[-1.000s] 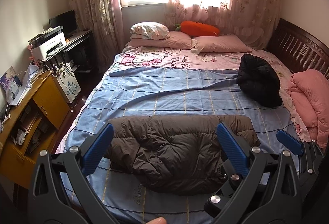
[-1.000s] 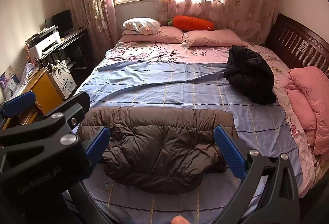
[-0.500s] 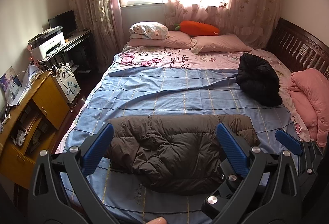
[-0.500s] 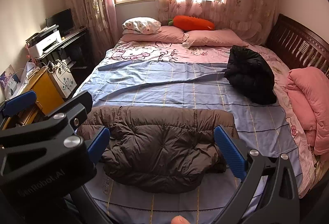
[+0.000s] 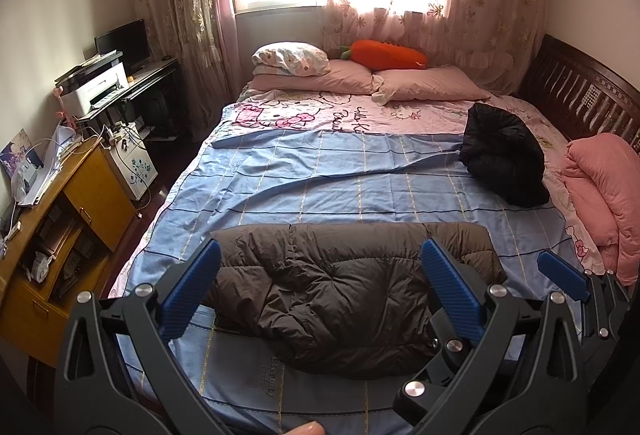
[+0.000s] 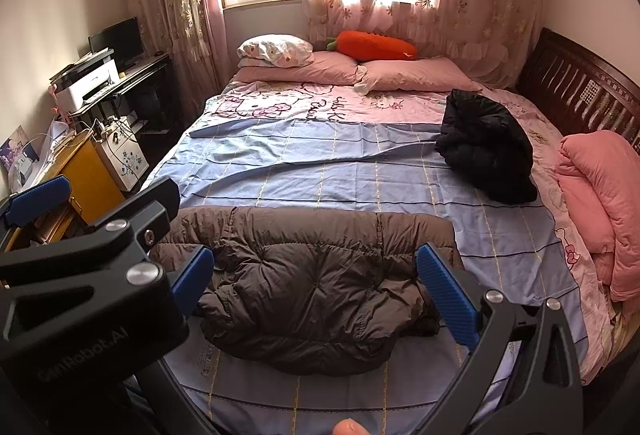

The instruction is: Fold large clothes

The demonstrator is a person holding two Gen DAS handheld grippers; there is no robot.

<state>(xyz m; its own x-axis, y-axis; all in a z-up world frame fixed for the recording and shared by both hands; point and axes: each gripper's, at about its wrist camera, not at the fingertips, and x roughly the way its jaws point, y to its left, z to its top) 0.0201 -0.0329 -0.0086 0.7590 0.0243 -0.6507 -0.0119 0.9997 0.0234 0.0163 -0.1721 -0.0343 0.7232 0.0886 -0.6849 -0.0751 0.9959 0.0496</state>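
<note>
My left gripper [image 5: 320,285] stands wide, empty. The brown jacket [image 5: 340,287] lies folded ahead, between my jaws. My right gripper [image 6: 316,289] likewise gapes. Risk: slippery padding springs open; a shallow pinch drags one layer only.

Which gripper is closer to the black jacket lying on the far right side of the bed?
Right. The right gripper is on the black jacket's side. The left gripper is beside it, farther left. Both hang open over the brown jacket.
</note>
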